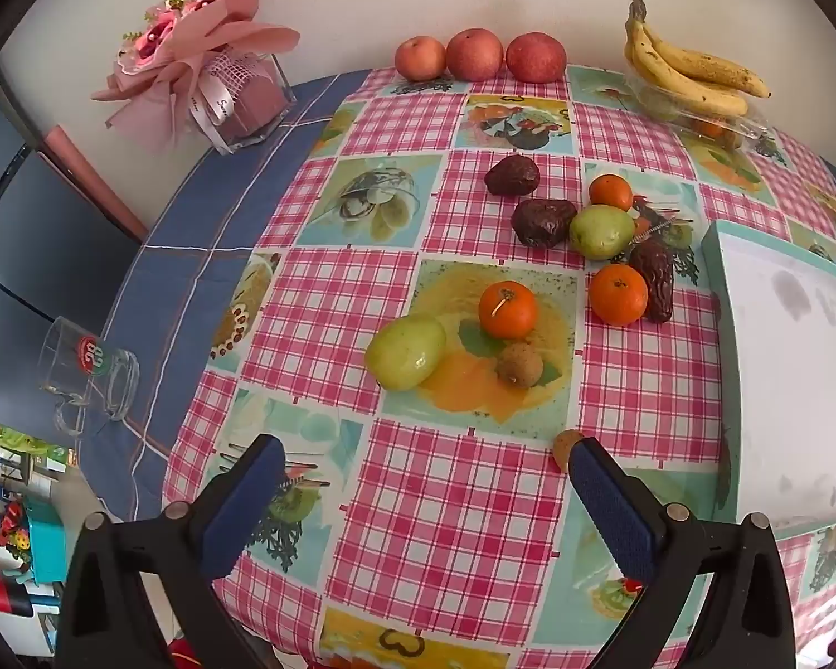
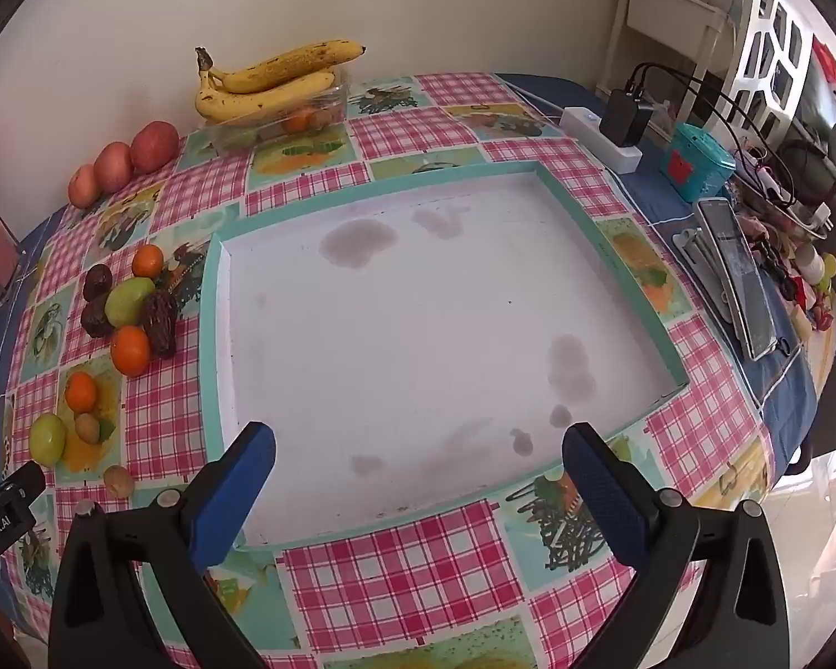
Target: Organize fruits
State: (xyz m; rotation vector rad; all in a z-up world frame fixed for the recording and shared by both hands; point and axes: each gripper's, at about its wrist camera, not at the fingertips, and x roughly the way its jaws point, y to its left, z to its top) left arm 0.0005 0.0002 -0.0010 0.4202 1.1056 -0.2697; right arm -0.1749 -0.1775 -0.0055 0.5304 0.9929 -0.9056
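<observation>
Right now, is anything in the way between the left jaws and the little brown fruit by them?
Nothing visible. The left gripper is open, and the brown fruit lies on bare cloth, partly hidden behind one finger. The tray beside it holds nothing.

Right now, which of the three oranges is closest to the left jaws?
The orange with the stem stub, next to the green fruit and the small brown fruit. The other two oranges lie farther back in the cluster with the dark fruits.

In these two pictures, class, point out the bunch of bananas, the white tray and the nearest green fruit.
bunch of bananas [image 2: 273, 83], right wrist view, middle of the lower banana.
white tray [image 2: 418, 334], right wrist view, bare floor.
nearest green fruit [image 1: 406, 352], left wrist view, centre of its skin.
</observation>
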